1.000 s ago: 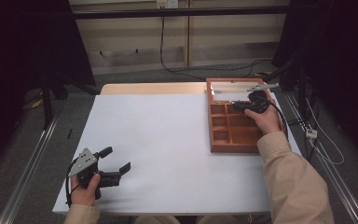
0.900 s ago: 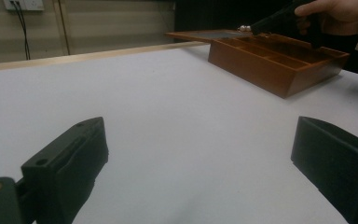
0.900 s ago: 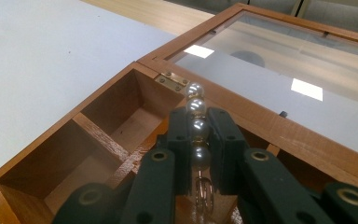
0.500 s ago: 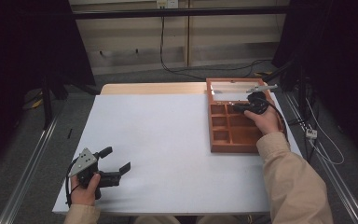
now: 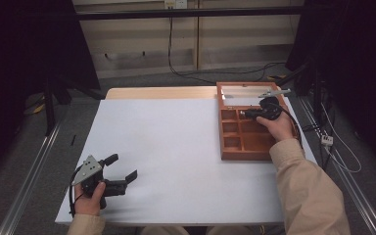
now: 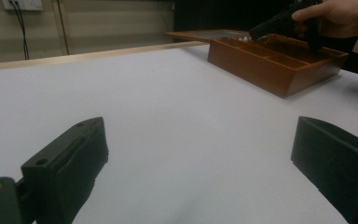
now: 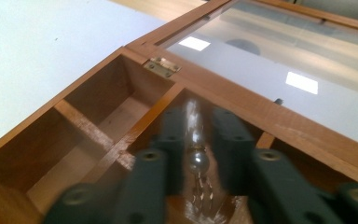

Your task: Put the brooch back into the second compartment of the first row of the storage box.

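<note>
Wooden box (image 5: 245, 142) sits at the right of the white bench (image 5: 176, 147), its glazed lid (image 5: 242, 93) laid open behind it. The right gripper (image 5: 247, 113) reaches into a rear compartment; its jaws have just been opening and stand slightly apart on either side of a small metal fork (image 7: 196, 163), which lies between them on the compartment floor. The left gripper (image 5: 127, 169) rests at the near left, well apart from the box, with its jaws spread wide.

Grey carpeted floor (image 5: 24, 161), pale panelled wall (image 5: 142, 44) with trailing cables (image 5: 176, 68), dim light
</note>
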